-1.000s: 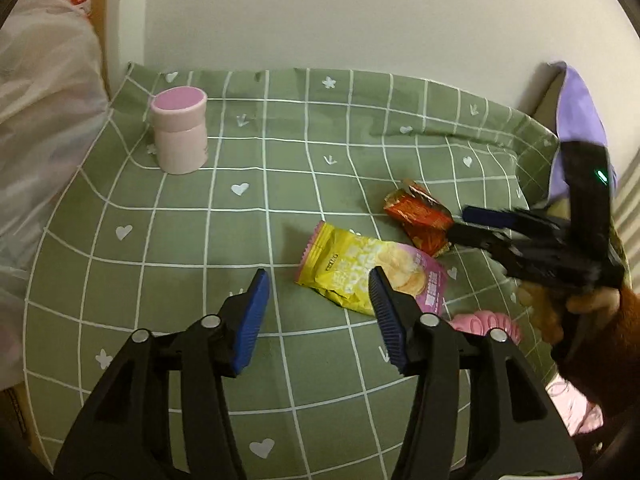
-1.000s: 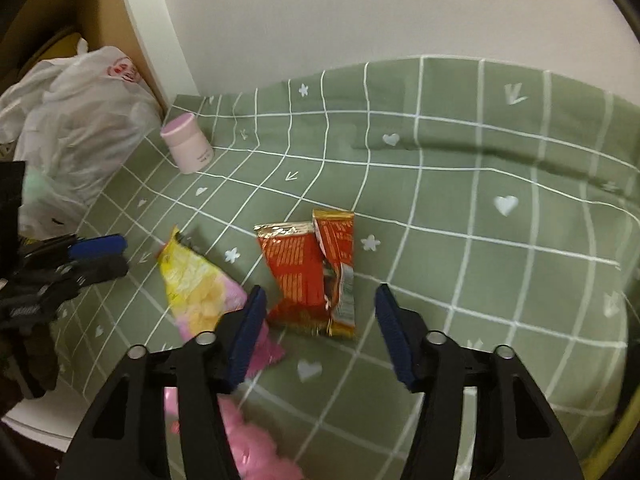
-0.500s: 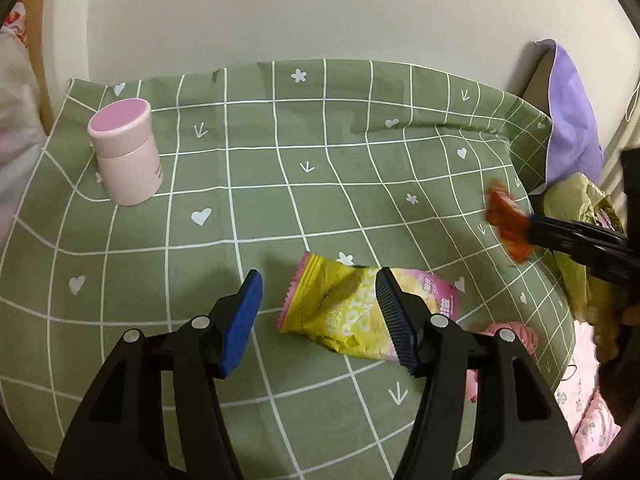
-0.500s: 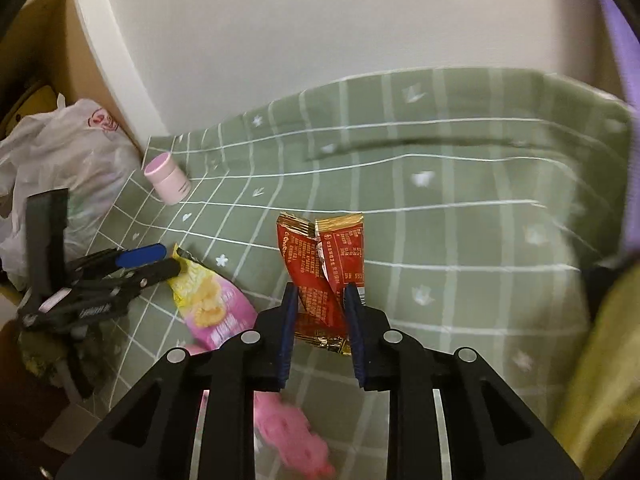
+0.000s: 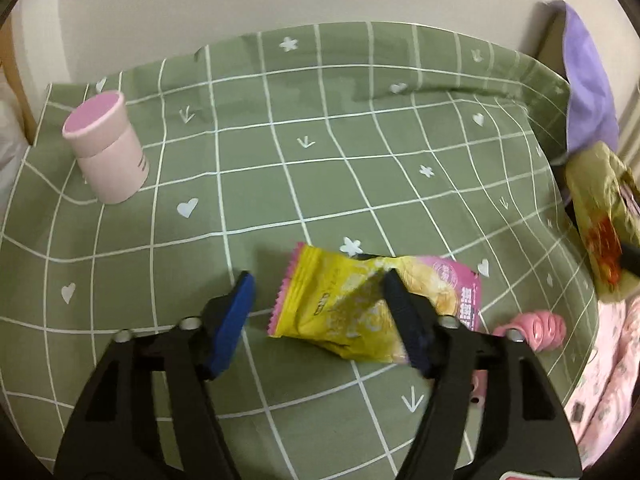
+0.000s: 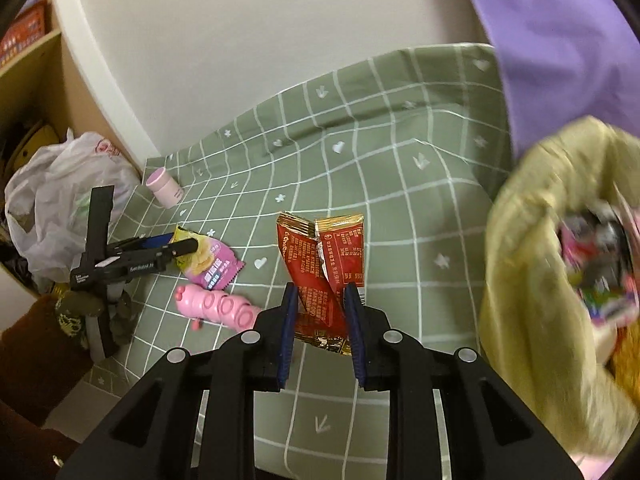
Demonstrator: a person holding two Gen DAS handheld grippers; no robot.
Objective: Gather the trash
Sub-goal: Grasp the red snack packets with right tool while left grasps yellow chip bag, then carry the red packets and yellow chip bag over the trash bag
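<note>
Green checked cloth [image 5: 320,128] covers the surface, with a pale wall behind. At far left a pink tub [image 5: 105,148] stands upright, well apart from the work. The left gripper [image 5: 316,304] is spread wide and straddles the near left end of the yellow snack bag [image 5: 348,312], which lies flat with its long axis running left to right; its right finger overlaps the bag's middle, so a close would pinch that end. Further right, the right gripper [image 6: 320,312] is clamped narrow on the red wrapper [image 6: 320,264], lifted off the cloth. The olive trash bag [image 6: 532,240] gapes just to its right, the nearer drop.
</note>
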